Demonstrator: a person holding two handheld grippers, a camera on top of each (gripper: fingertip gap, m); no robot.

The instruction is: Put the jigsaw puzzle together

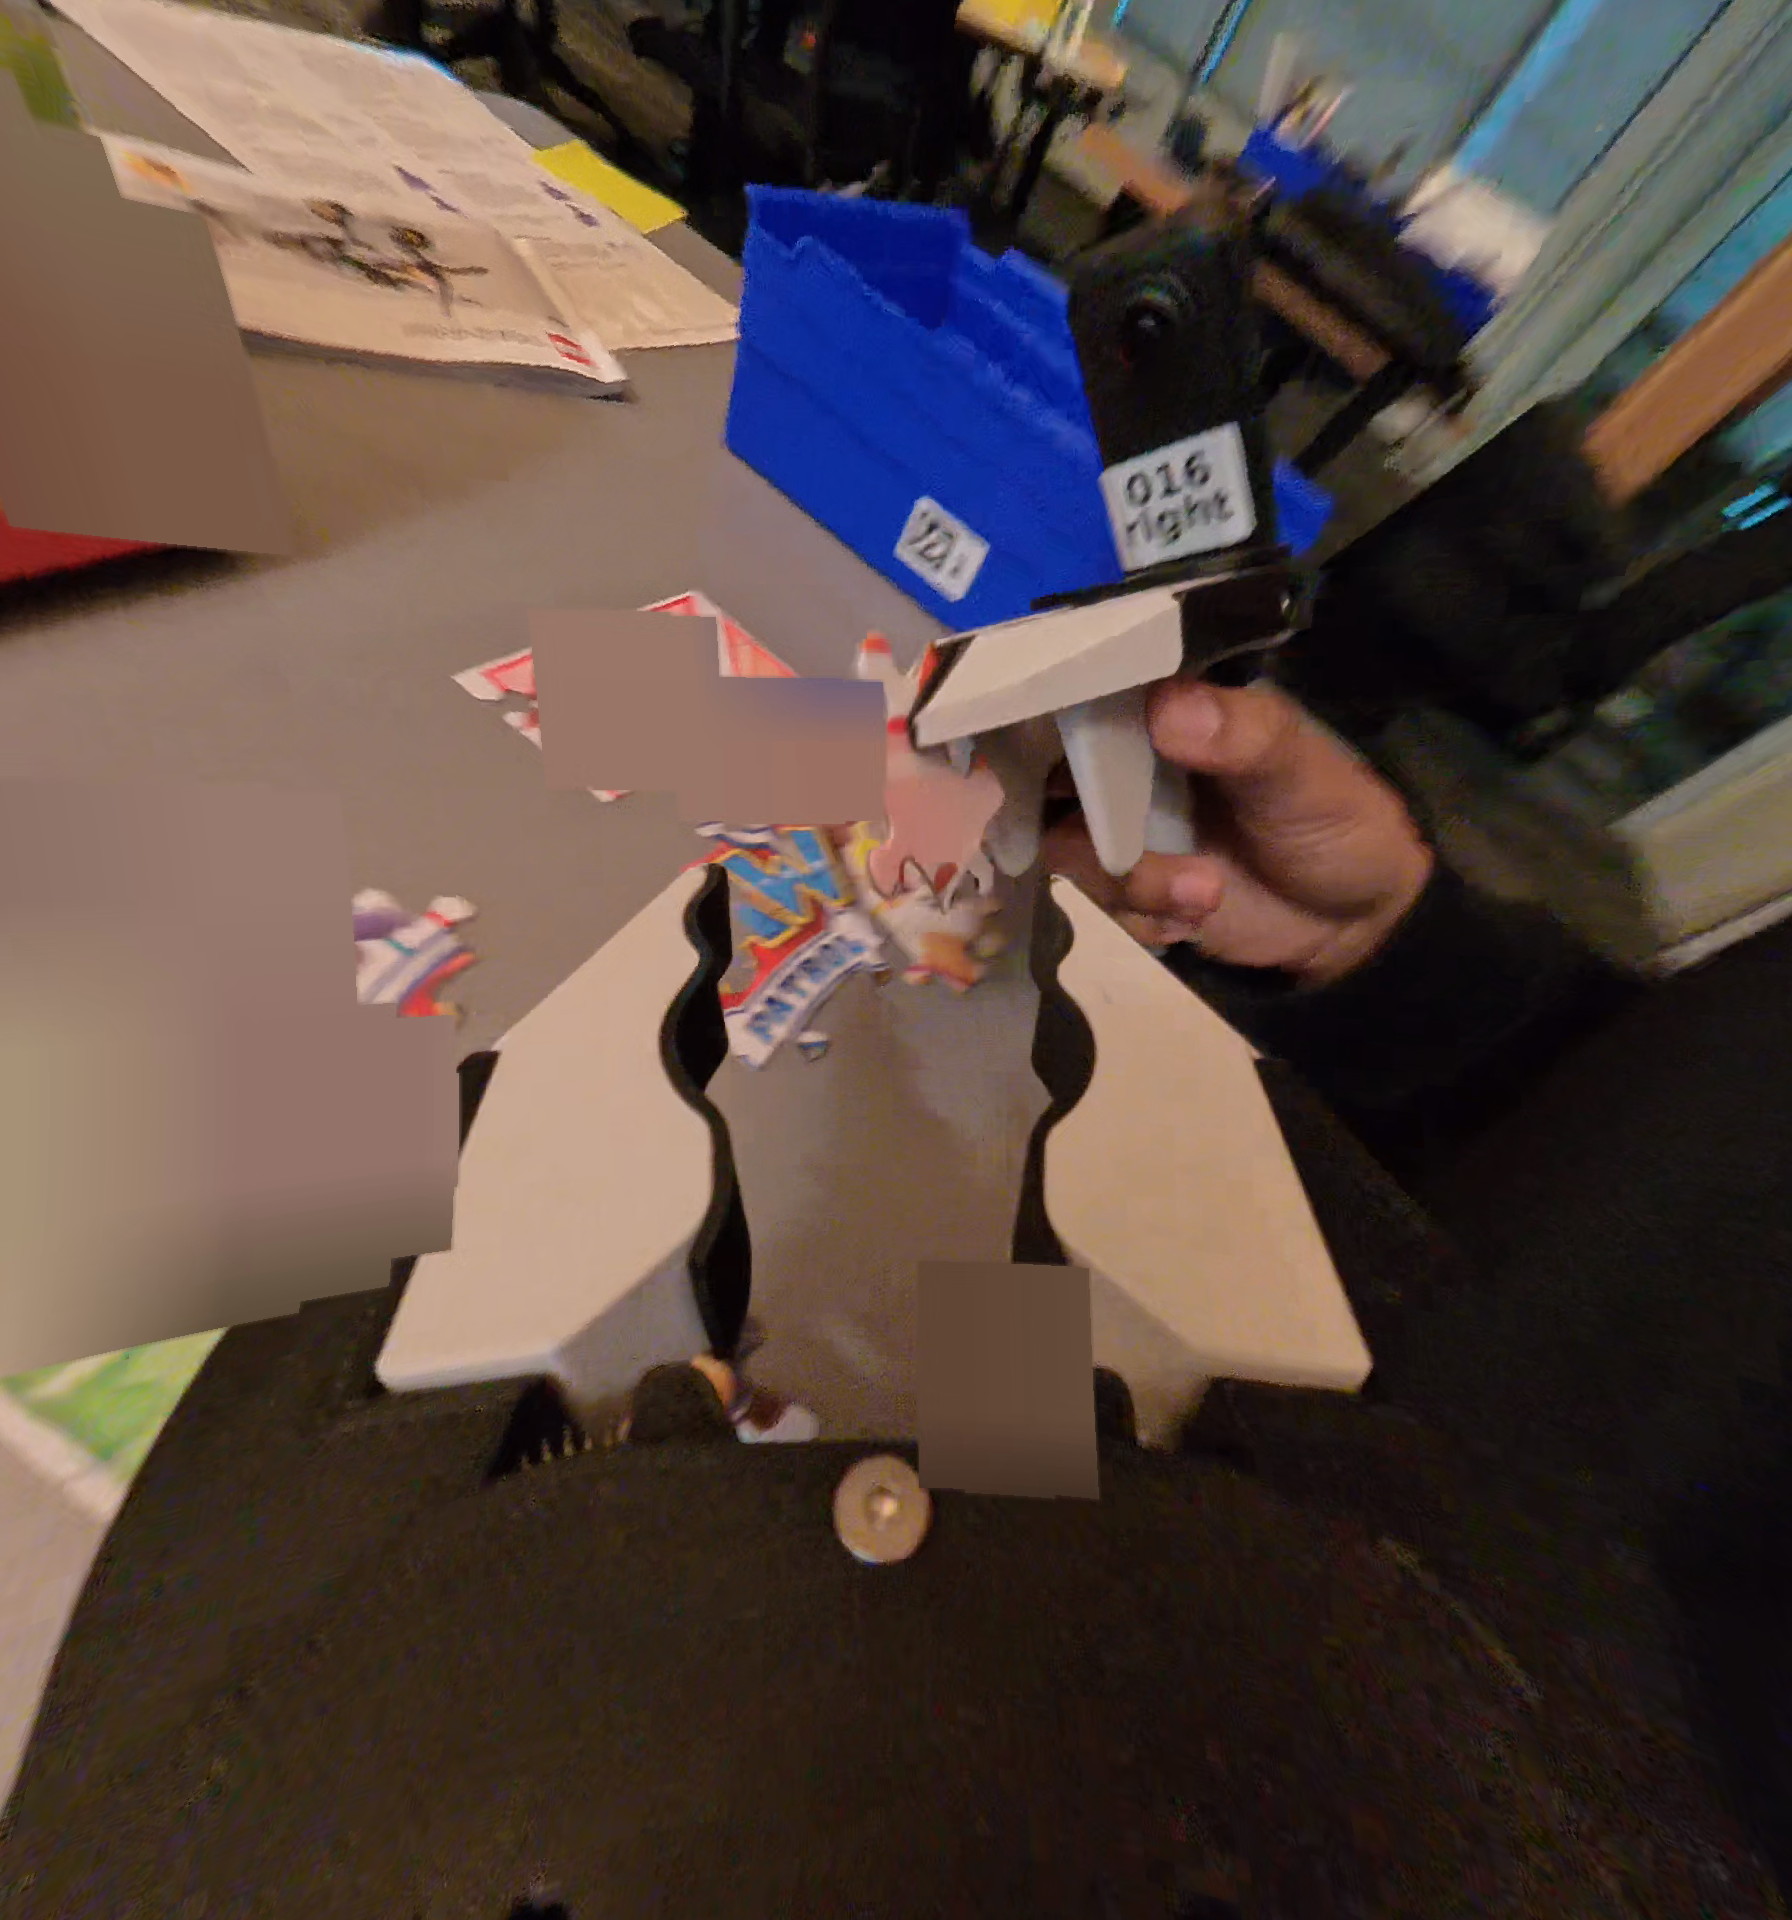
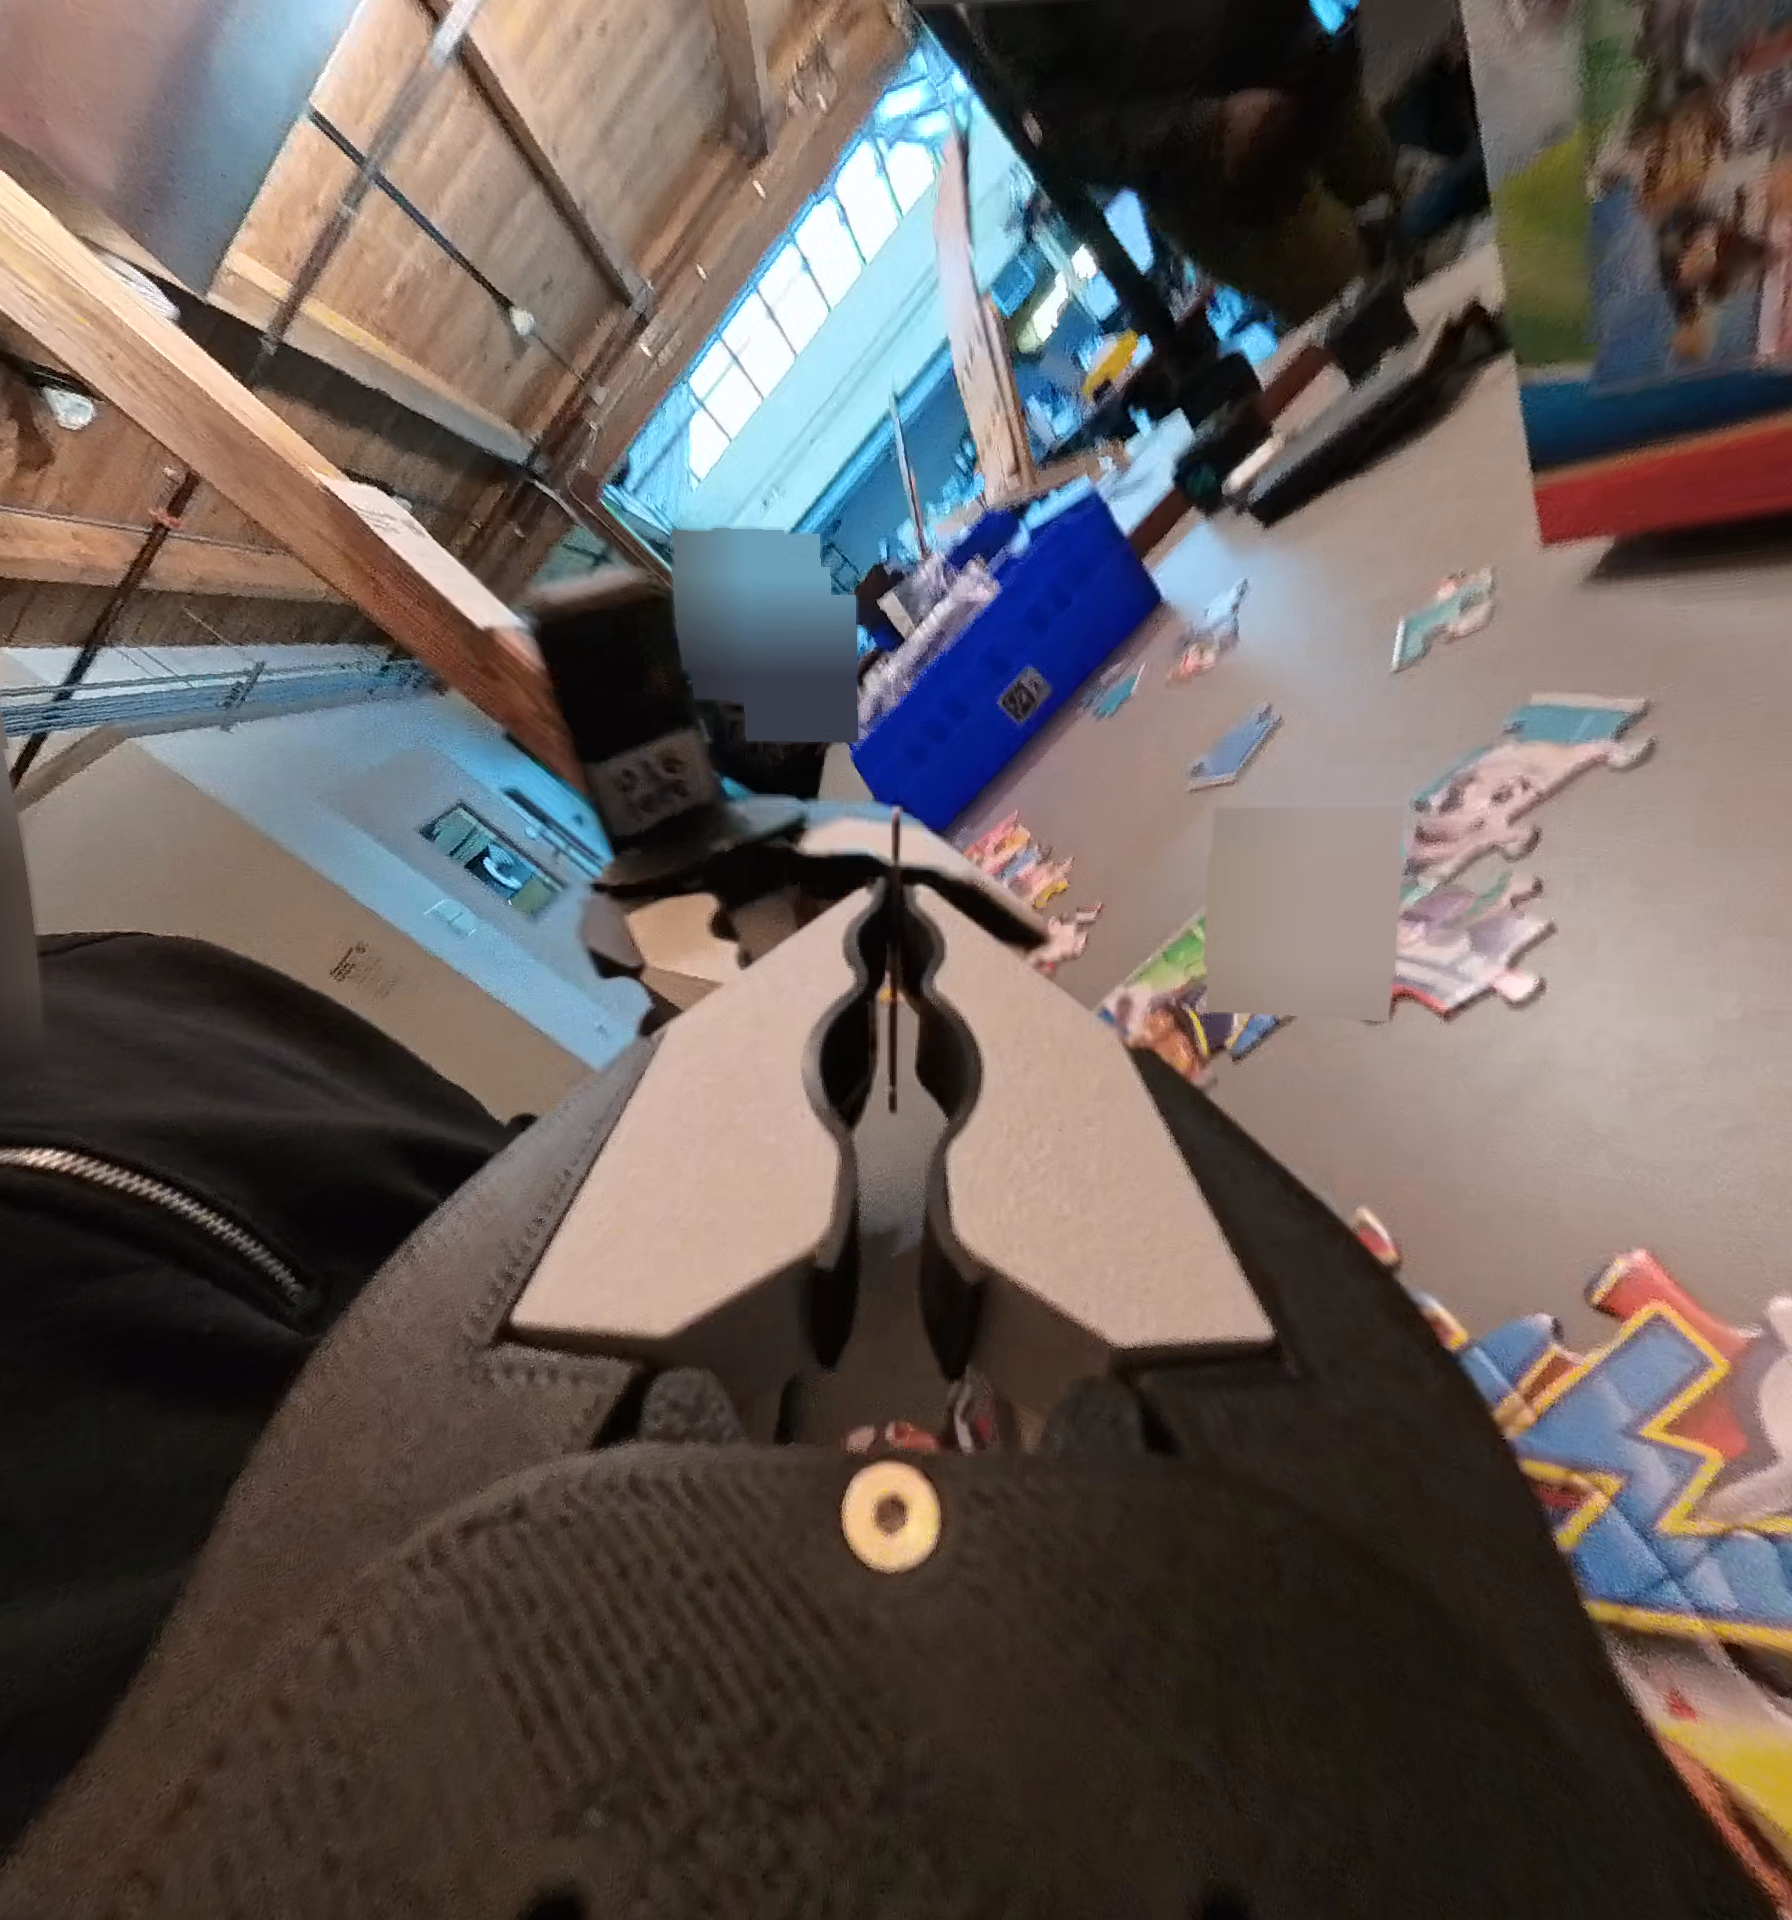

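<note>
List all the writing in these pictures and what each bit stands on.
I won't copy out the wording, only what bears it.
White label on the right gripper: legible print.
Puzzle piece on the grey table: blue lettering.
Sticker on the blue bin: blurred.
Printed papers: too small to read.
Puzzle box: blurred.

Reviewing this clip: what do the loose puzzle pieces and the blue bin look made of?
Puzzle pieces: probably printed cardboard, judging by thin flat shapes, colourful faces and pale cut edges. Blue bin: likely moulded plastic, with uniform saturated colour, stiff stepped walls and a slight sheen.
</note>
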